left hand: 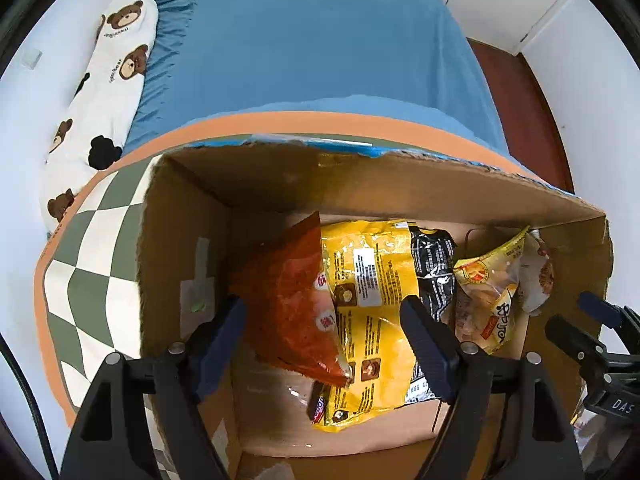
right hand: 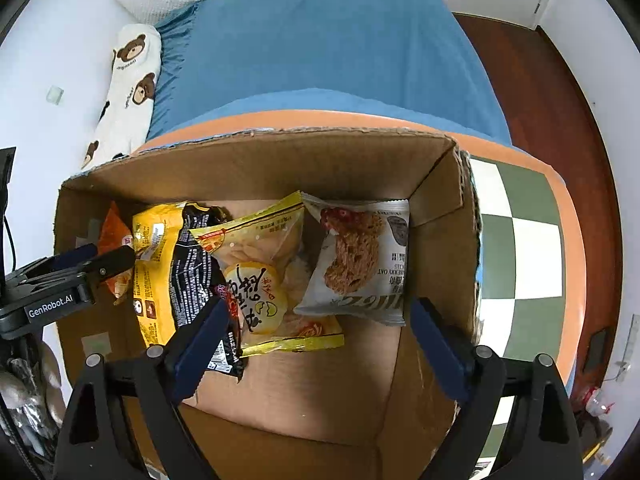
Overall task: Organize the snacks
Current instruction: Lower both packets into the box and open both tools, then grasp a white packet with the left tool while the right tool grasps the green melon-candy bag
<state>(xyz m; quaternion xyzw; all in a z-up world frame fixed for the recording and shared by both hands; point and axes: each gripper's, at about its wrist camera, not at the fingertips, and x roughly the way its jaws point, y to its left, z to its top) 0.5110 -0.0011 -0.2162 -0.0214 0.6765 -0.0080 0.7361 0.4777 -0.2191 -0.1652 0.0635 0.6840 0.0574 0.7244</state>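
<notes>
An open cardboard box [left hand: 392, 188] [right hand: 248, 160] holds several snack packs. An orange-red bag [left hand: 292, 304] leans at the left, then a yellow bag [left hand: 376, 320] [right hand: 154, 240], a black pack [left hand: 434, 268] [right hand: 192, 272], a yellow pack with a round label [left hand: 488, 300] [right hand: 260, 264] and a white oat-cookie pack [right hand: 360, 260] at the right. My left gripper [left hand: 324, 312] is open and empty above the orange-red and yellow bags. My right gripper [right hand: 316, 316] is open and empty above the round-label and cookie packs.
The box stands on a green-and-white checkered mat [left hand: 92, 264] [right hand: 520, 248] with an orange border. A blue bed [left hand: 312, 48] lies behind, with a bear-print pillow [left hand: 104, 80] at its left. Red-brown floor [right hand: 540, 92] is at the right.
</notes>
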